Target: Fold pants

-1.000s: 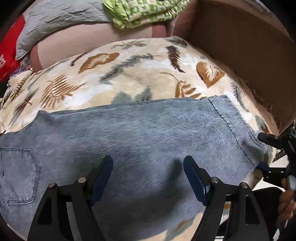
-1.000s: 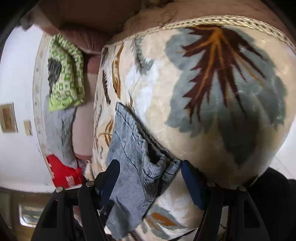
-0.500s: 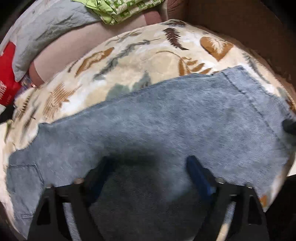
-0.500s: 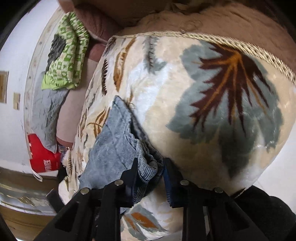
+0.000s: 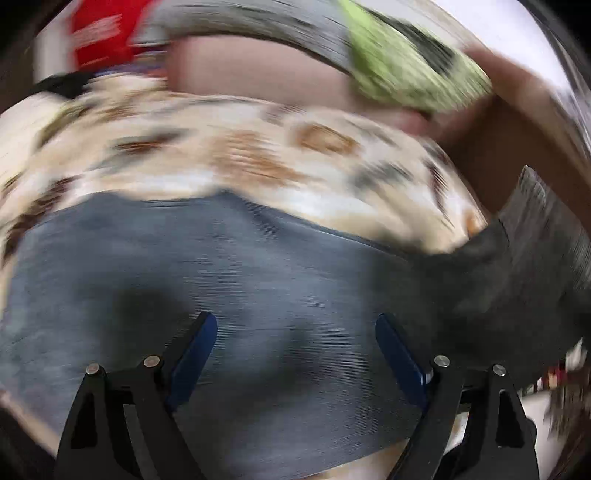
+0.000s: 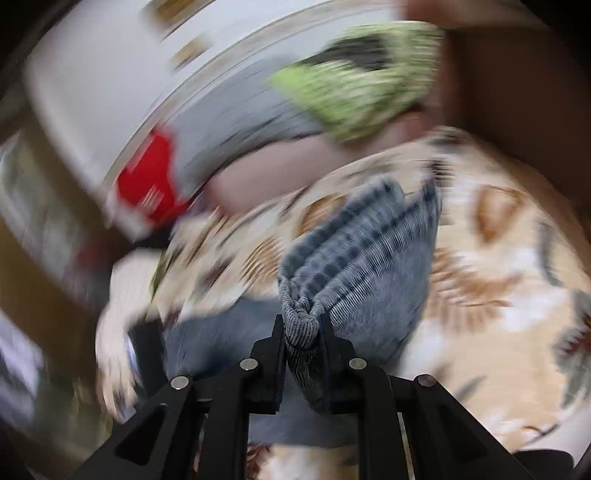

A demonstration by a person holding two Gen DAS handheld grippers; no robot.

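Grey-blue corduroy pants (image 5: 229, 280) lie spread on a cream blanket with a leaf print (image 5: 236, 155). My left gripper (image 5: 295, 332) hangs open above their middle, nothing between its blue pads. At the right of the left wrist view the leg end (image 5: 532, 251) is raised off the blanket. In the right wrist view my right gripper (image 6: 301, 325) is still closing, its pads pinching the bunched leg hem (image 6: 354, 266), which fans out ahead of the fingers. Both views are motion-blurred.
A green patterned cloth (image 5: 406, 70), a grey pillow (image 5: 258, 29) and a red bag (image 5: 103, 33) lie beyond the blanket by the wall. A brown panel (image 5: 517, 133) rises at the right. Pink bedding (image 5: 251, 74) shows behind the blanket.
The right gripper shut on the leg hem, rolled upright and lifted it up and over the bed. The left gripper stayed open and swept sideways over the pants.
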